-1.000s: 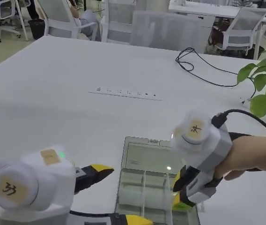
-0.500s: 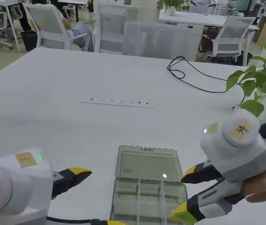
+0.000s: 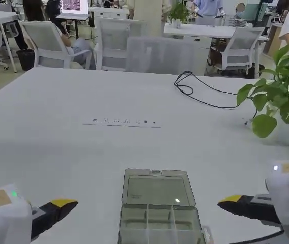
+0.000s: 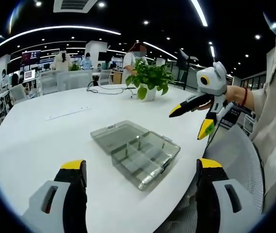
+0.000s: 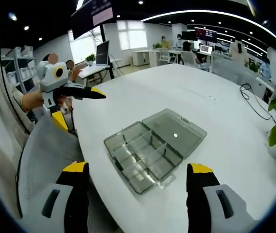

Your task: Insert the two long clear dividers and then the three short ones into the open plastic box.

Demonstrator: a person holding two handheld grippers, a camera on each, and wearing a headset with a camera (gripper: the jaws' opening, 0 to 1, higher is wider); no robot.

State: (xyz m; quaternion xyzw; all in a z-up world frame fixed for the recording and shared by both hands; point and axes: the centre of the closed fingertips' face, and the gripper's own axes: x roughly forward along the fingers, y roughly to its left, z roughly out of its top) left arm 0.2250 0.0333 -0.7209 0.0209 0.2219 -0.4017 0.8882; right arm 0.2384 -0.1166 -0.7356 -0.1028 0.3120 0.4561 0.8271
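Observation:
The clear plastic box lies open on the white table, its lid flat behind the tray. Clear dividers stand in the tray and split it into several compartments. My left gripper hovers low at the left of the box, open and holding nothing; the box shows between its spread jaws in the left gripper view. My right gripper is off to the right of the box, open with nothing in it. The right gripper view looks down on the box from the side.
A potted plant stands at the right edge of the table. A black cable loops at the back, and a socket strip is set into the tabletop. Office chairs line the far edge.
The right gripper has drawn away from above the box to the right, and the left gripper has pulled back to the left. The head camera has tilted up.

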